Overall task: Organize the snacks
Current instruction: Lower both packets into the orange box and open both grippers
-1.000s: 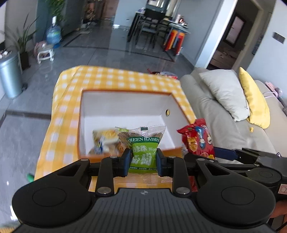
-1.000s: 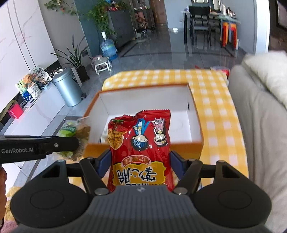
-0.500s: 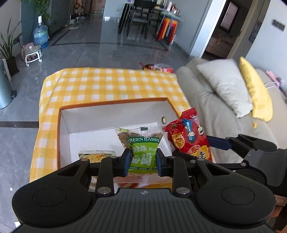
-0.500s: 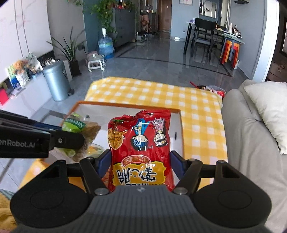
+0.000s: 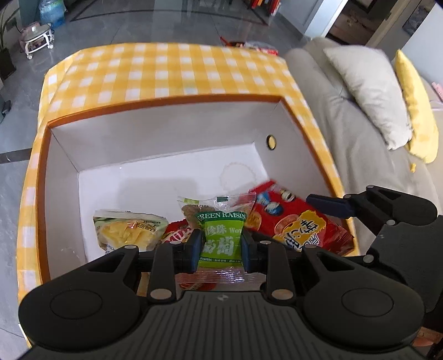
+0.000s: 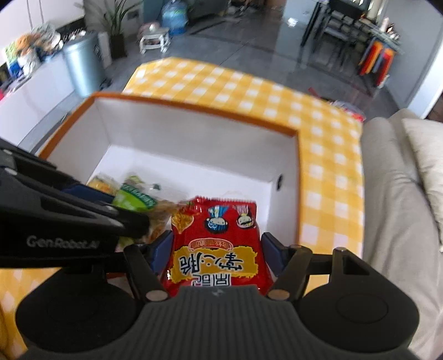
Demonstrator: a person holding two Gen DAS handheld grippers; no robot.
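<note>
An orange-rimmed white box (image 5: 171,133) (image 6: 193,135) stands on the yellow checked tablecloth (image 5: 166,72). My left gripper (image 5: 221,249) is shut on a green raisin packet (image 5: 221,235), which hangs over the box's near part. My right gripper (image 6: 217,249) is shut on a red noodle snack bag (image 6: 216,249), also held over the box, to the right of the left gripper; the same bag (image 5: 299,224) shows in the left wrist view. Inside the box lie a yellow snack packet (image 5: 127,229) and a red packet (image 5: 177,235), partly hidden by my fingers.
A grey sofa (image 5: 360,144) with a cream cushion (image 5: 368,91) and a yellow cushion (image 5: 415,105) runs along the table's right side. A metal bin (image 6: 83,63) and a white cabinet (image 6: 33,94) stand to the left. Dining chairs (image 6: 340,25) are far behind.
Both grippers have moved forward and down over the box, tilting more steeply, each still holding its packet. The box now fills the views and its contents show.
</note>
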